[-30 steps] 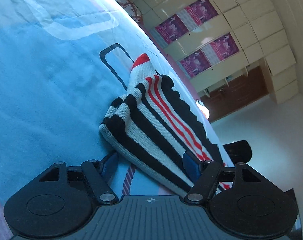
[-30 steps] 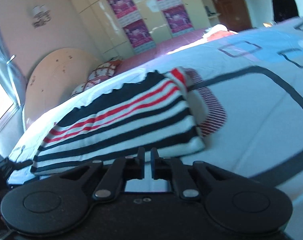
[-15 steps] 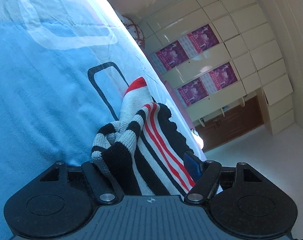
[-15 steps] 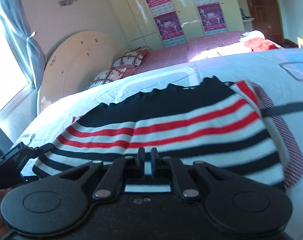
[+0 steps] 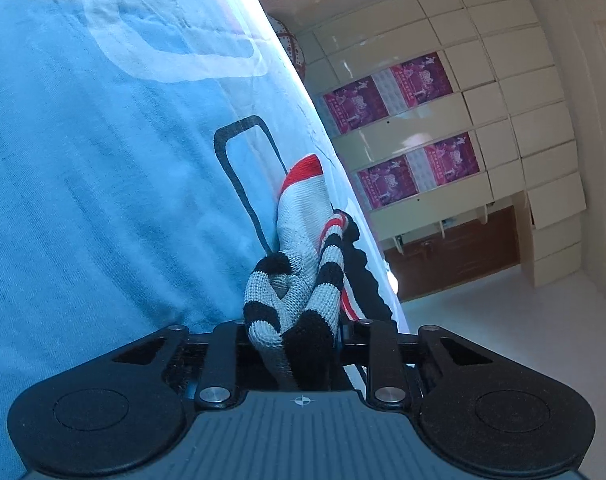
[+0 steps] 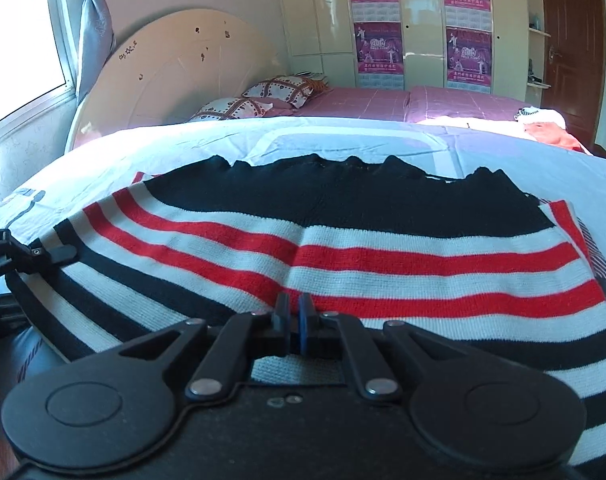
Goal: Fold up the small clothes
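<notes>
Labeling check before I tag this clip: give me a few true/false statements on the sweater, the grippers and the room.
1. The sweater is striped black, white and red. True.
2. The left gripper has bunched sweater fabric between its fingers. True; its jaws are closing on it.
3. The right gripper stands wide open. False: its fingers are shut together over the sweater.
4. The sweater lies on a wooden floor. False: it lies on a light blue bedsheet.
5. Purple posters hang on the cupboard doors. True.
</notes>
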Available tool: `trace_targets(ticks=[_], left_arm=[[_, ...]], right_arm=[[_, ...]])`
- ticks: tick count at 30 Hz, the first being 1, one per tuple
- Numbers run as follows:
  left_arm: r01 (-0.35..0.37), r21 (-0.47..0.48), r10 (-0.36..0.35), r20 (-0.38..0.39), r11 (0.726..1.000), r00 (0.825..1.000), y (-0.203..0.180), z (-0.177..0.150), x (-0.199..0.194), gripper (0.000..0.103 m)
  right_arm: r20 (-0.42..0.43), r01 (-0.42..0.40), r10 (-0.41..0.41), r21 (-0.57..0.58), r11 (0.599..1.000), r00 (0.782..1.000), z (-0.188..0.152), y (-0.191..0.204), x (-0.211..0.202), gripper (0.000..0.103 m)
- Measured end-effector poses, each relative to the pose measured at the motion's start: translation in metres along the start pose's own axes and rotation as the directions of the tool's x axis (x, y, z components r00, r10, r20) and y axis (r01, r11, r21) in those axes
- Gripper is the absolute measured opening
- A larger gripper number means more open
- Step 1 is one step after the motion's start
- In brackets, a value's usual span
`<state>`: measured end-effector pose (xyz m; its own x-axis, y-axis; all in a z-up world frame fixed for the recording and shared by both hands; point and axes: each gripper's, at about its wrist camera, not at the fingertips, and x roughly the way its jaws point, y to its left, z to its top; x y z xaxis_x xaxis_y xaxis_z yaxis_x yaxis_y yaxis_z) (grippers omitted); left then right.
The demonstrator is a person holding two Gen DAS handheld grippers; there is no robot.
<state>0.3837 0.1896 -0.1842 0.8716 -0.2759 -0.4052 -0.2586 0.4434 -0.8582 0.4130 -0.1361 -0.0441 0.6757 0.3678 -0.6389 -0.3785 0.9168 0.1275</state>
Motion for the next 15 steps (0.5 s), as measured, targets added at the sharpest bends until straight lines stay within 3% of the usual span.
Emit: trace_targets(ticks=[4,8,12,15], left_arm=[[-0.066,0.029,0.065,0.026,0.997,0.998,-0.012,-0.001,0.012,0.027],[-0.035,0.03,0.033,0.061,0.999,0.998,-0.024,0.0,0.014,0.02],[0.014,0.212,-0.032,0.083,0.977,0.996,-0.081,-0.001,0.004,0.02],[0.037,0.358,-0.064,0.064,0.933,0.996,-0.139,-0.009,0.007,0.02]], right_arm=[[-0.005,-0.005,0.005,-0.007,1.0,1.0,0.001,-0.001,-0.001,0.005],[-0.003,-0.04,0.04,0.032,0.999,0.999,0.0,-0.01,0.001,0.003],[0.015,-0.067,0.066,0.057,0.996,0.998,-0.003,-0.019,0.005,0.002],[0.008,-0.109,0.109,0.117,0.987,0.994,-0.001,-0.03,0.005,0.001]])
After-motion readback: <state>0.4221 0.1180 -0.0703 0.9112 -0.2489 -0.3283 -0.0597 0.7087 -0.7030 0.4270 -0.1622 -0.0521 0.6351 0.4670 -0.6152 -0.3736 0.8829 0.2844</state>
